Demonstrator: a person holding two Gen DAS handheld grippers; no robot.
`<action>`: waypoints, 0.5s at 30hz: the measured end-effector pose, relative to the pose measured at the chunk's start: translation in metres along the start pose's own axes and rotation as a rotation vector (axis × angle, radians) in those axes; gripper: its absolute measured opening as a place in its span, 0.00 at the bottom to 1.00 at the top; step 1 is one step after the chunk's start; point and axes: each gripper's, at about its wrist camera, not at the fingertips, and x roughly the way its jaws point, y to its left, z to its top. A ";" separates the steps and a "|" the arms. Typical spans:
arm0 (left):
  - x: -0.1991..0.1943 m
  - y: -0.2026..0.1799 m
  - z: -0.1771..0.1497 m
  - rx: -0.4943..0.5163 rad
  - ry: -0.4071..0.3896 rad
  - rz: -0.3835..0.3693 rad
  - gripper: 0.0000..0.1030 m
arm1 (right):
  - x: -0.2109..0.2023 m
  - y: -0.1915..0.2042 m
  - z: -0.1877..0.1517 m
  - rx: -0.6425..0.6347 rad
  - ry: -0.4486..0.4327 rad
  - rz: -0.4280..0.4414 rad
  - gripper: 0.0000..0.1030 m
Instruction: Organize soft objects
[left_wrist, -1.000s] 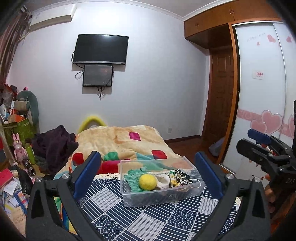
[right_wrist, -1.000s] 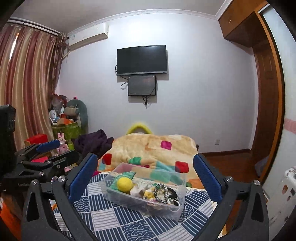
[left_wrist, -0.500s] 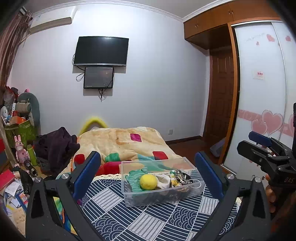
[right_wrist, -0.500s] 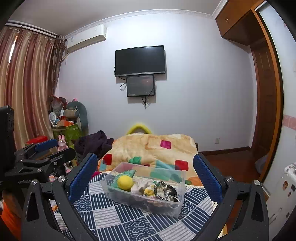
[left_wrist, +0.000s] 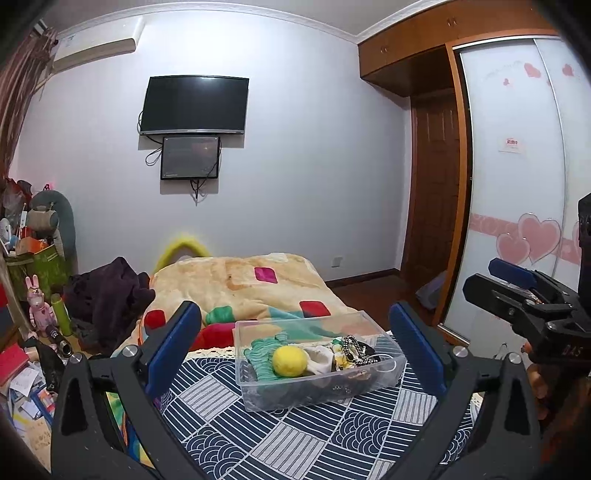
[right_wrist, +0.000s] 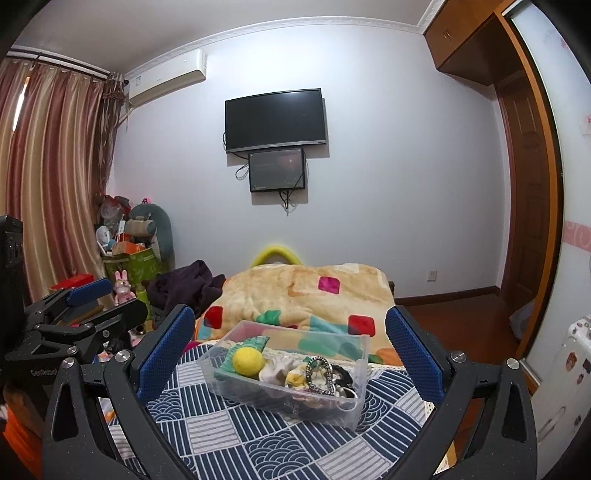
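Observation:
A clear plastic bin (left_wrist: 258, 397) (right_wrist: 354, 410) sits on a blue-and-white patterned cloth (left_wrist: 280, 439) (right_wrist: 236, 432). In it lie a yellow soft ball (left_wrist: 290, 361) (right_wrist: 247, 362), a green knitted piece (left_wrist: 260, 350), white fabric (right_wrist: 277, 369) and dark beaded or patterned items (right_wrist: 325, 373). My left gripper (left_wrist: 295, 343) is open and empty, held back from the bin, which shows between its fingers. My right gripper (right_wrist: 291, 343) is open and empty, likewise in front of the bin. Each gripper shows at the edge of the other's view.
Behind the bin lies a beige blanket with coloured squares (left_wrist: 236, 284) on the bed. A dark garment (left_wrist: 107, 291) and clutter with toys (left_wrist: 37, 258) stand at the left. A wardrobe with hearts (left_wrist: 517, 221) and a door (left_wrist: 432, 206) are at the right.
Both grippers have drifted slightly; the view has tilted a little, so the bin sits marginally lower in frame. Nothing was grasped or released.

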 end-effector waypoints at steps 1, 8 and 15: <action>0.000 0.000 0.000 0.000 -0.001 -0.001 1.00 | 0.000 0.000 0.000 0.001 -0.001 0.000 1.00; -0.001 0.001 0.001 -0.005 -0.004 0.003 1.00 | -0.002 0.001 0.002 0.001 -0.012 -0.001 1.00; 0.001 0.002 0.001 -0.009 0.000 0.005 1.00 | -0.003 0.001 0.002 0.006 -0.015 0.002 1.00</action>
